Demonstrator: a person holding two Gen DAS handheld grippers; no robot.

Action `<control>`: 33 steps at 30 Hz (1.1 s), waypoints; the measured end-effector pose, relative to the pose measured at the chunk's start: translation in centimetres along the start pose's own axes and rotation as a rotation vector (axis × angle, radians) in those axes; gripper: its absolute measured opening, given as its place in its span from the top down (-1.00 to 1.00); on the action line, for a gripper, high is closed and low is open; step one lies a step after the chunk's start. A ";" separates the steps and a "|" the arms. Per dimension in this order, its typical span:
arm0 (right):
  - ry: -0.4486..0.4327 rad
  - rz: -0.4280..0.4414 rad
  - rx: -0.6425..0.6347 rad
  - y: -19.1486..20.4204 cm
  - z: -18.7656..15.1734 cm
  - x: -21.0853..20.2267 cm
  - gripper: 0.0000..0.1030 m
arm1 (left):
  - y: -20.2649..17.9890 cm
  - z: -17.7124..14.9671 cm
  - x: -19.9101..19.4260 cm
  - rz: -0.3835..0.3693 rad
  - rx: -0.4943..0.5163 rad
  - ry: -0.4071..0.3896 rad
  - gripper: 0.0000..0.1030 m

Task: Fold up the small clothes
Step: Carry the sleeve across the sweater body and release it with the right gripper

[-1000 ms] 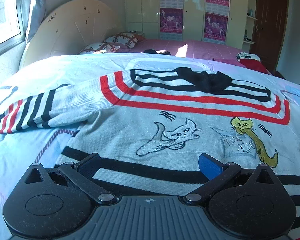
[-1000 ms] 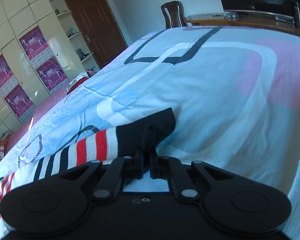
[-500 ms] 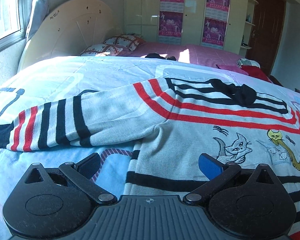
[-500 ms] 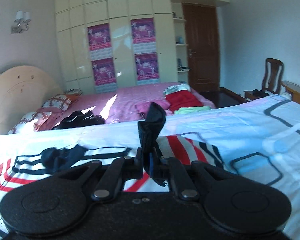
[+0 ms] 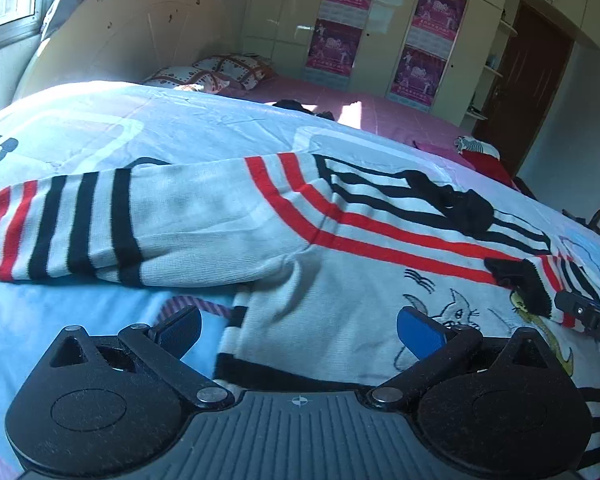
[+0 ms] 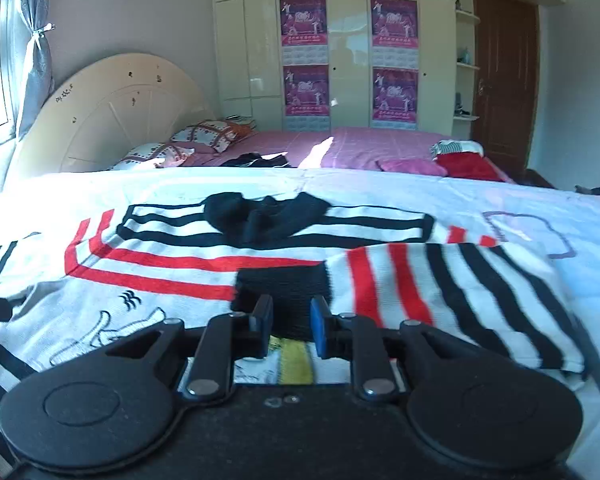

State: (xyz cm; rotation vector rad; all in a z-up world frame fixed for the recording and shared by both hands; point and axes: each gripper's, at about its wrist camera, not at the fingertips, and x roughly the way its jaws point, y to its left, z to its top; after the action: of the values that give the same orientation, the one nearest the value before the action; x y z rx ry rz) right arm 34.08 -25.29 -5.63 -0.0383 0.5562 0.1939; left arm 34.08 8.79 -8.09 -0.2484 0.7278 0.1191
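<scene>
Striped knit sweater (image 6: 180,264), sleeve (image 6: 440,292) folded across, right tool (image 6: 291,318) opening

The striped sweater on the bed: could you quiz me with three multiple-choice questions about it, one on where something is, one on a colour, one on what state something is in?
1. Where does the right sleeve lie?
A. folded over the sweater's front
B. hanging off the bed's edge
C. on the pillows

2. What colour is the sleeve's cuff?
A. red
B. yellow
C. black

3. How does the left gripper stand?
A. clamped on the sweater's hem
B. open, holding nothing
C. clamped on the left sleeve

Answers:
1. A, since the right wrist view shows the striped sleeve laid across the sweater below the collar.
2. C, the cuff is a solid black band after the red and black stripes.
3. B, its two fingers stand wide apart above the cloth, gripping nothing.
</scene>
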 end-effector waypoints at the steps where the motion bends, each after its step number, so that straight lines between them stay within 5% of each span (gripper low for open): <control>1: 0.000 -0.024 0.000 -0.3 -0.1 -0.4 0.70 | -1.5 -0.1 0.6 -0.015 0.010 0.006 -0.99; 4: 0.015 -0.087 0.040 -3.0 -0.8 -1.7 0.77 | -5.4 -0.3 1.7 -0.067 0.029 0.017 -0.99; 5: 0.018 -0.102 0.055 -3.9 -0.9 -1.9 0.77 | -7.1 -0.4 2.0 -0.095 0.038 0.024 -0.76; 6: 0.022 -0.121 0.072 -4.8 -1.0 -1.8 0.77 | -8.5 -0.5 2.4 -0.113 0.047 0.035 -0.31; 7: 0.021 -0.134 0.085 -5.5 -1.1 -2.1 0.77 | -10.0 -0.5 2.9 -0.136 0.052 0.053 -0.24; 12: 0.012 -0.172 0.138 -9.3 -1.4 -2.7 0.70 | -15.7 -0.3 5.6 -0.304 -0.002 0.105 -0.25; 16: 0.014 -0.192 0.160 -11.2 -1.9 -3.8 0.68 | -18.1 0.3 8.6 -0.326 -0.039 0.150 -0.24; 17: 0.016 -0.199 0.169 -11.6 -2.0 -4.1 0.68 | -18.6 0.5 9.1 -0.323 -0.025 0.139 0.06; 18: 0.017 -0.204 0.175 -11.9 -2.1 -4.3 0.68 | -18.9 0.9 9.5 -0.318 -0.007 0.149 0.86; 26: -0.006 -0.225 0.218 -13.2 -1.8 -5.2 0.67 | -15.9 6.1 5.8 -0.301 0.099 -0.063 0.91; 33: 0.017 -0.185 0.202 -12.0 -1.7 -3.4 0.66 | -8.6 6.8 8.0 -0.162 0.119 -0.034 0.91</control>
State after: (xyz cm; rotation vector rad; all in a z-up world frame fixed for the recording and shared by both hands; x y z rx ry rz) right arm 32.72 -37.78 -5.49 0.1049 0.5831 -0.0432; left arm 46.02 2.50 -7.04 -0.1903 0.6759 -0.0736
